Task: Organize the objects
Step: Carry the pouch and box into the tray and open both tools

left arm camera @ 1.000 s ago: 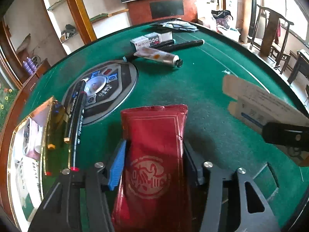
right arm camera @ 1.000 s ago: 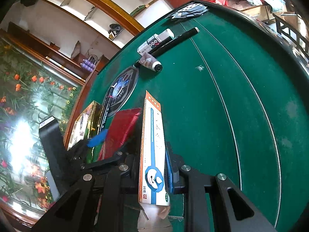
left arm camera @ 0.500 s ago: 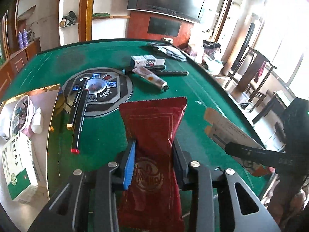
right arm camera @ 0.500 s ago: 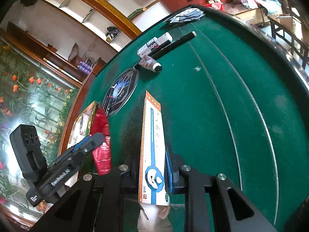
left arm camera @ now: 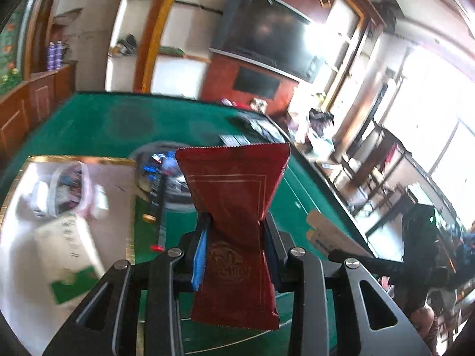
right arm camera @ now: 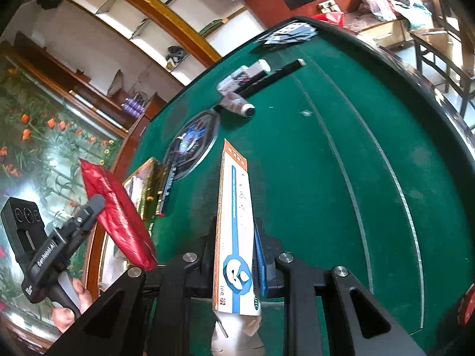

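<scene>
My left gripper (left arm camera: pixel 234 231) is shut on a red foil packet (left arm camera: pixel 234 184), pinched narrow at its waist and held up in the air. The right wrist view shows that packet (right arm camera: pixel 115 207) raised at the left, above the edge of a gold tray (right arm camera: pixel 142 175). My right gripper (right arm camera: pixel 234 243) is shut on a long white, blue and orange box (right arm camera: pixel 234 222), which stands on edge over the green table (right arm camera: pixel 326 178). In the left wrist view this box (left arm camera: pixel 329 234) pokes in from the right.
The gold tray (left arm camera: pixel 83 157) holds a white pouch (left arm camera: pixel 68 190) and a green-and-white box (left arm camera: pixel 68 243). Markers (left arm camera: pixel 160 204) lie beside a round centre panel (right arm camera: pixel 193 139). Farther off lie a tube (right arm camera: pixel 237 105), a black pen (right arm camera: pixel 273 75), small boxes (right arm camera: pixel 252 69) and cards (right arm camera: pixel 291 32).
The left gripper tightened on the red packet, lifted it off the table and swung left toward the gold tray, rolling as it went. The right gripper and its box hardly moved.
</scene>
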Action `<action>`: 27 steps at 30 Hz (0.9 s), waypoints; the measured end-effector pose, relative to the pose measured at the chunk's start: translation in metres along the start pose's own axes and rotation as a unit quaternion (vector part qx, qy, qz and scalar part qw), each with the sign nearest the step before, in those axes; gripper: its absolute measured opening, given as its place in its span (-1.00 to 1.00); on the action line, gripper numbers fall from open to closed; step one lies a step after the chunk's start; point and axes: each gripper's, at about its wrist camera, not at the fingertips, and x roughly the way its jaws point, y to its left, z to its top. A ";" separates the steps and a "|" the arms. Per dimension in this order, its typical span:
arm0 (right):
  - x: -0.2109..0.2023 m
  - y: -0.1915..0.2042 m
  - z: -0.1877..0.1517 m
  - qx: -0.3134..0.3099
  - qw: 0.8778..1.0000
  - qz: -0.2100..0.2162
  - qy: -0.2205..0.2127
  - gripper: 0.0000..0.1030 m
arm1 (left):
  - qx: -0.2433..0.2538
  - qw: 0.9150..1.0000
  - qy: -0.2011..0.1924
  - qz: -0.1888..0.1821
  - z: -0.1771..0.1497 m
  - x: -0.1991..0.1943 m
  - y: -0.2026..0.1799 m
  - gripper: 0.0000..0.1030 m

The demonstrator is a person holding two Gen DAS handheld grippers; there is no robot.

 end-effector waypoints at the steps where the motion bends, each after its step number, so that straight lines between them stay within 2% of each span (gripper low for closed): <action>1: 0.002 0.008 0.001 -0.009 1.000 0.003 0.001 -0.58 | -0.003 1.000 -0.011 0.005 0.003 -0.011 0.007 -0.37; 6: 0.020 0.045 0.005 -0.042 0.999 0.019 0.016 -0.58 | -0.025 0.998 -0.040 0.043 0.008 -0.053 0.049 -0.37; 15: 0.084 0.129 0.004 -0.091 0.991 0.065 0.073 -0.58 | -0.066 0.989 -0.034 0.125 0.005 -0.096 0.146 -0.37; 18: 0.112 0.161 -0.001 -0.112 0.987 0.072 0.094 -0.58 | -0.085 0.986 -0.015 0.144 0.003 -0.092 0.178 -0.37; 22: 0.146 0.195 -0.006 -0.136 0.981 0.069 0.116 -0.57 | -0.110 0.982 0.021 0.150 0.003 -0.065 0.216 -0.37; 27: 0.184 0.226 -0.009 -0.164 0.978 0.029 0.121 -0.57 | -0.118 0.975 0.055 0.178 0.003 -0.027 0.247 -0.38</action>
